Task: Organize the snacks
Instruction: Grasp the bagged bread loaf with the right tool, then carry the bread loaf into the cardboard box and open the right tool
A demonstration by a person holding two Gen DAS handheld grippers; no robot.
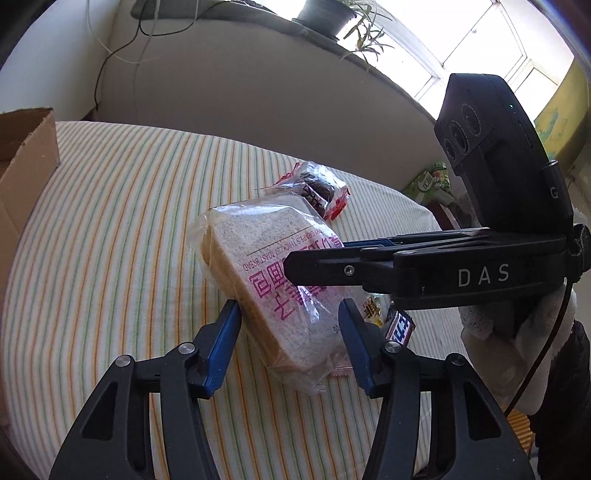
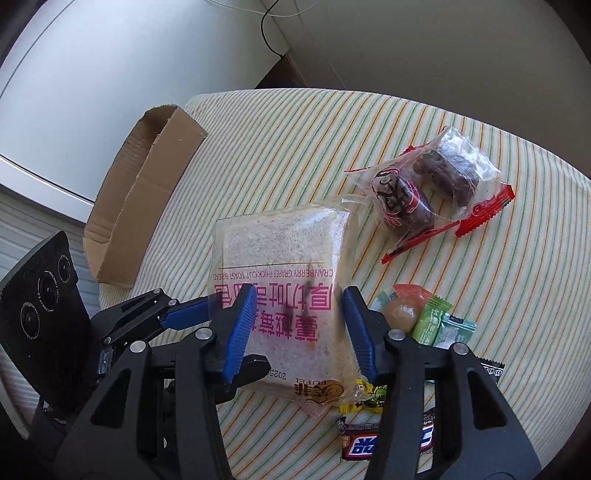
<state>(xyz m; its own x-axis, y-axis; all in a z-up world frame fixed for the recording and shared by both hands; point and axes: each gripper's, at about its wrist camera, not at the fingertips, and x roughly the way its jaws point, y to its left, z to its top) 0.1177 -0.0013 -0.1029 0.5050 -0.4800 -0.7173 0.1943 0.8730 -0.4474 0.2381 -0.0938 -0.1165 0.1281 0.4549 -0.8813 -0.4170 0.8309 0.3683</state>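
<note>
A clear bag of sliced toast bread [image 1: 266, 280] [image 2: 280, 258] with pink print lies on the striped tablecloth [image 1: 122, 229] [image 2: 461, 350]. My left gripper [image 1: 290, 325] is open, its blue fingers on either side of the bag's near end. My right gripper [image 2: 301, 325] is open too, its fingers straddling the bag from the other side; it also shows in the left wrist view [image 1: 314, 254], lying across the bag. A red-edged packet of dark cakes [image 1: 317, 184] [image 2: 428, 195] lies beyond the bread.
An open cardboard box [image 1: 26, 166] [image 2: 140, 199] sits at the table's edge. Small wrapped candies [image 2: 424, 317], a yellow packet [image 2: 365, 398] and a chocolate bar [image 2: 369, 443] [image 1: 400, 325] lie beside the bread. A wall and a window sill with plants [image 1: 332, 18] stand behind.
</note>
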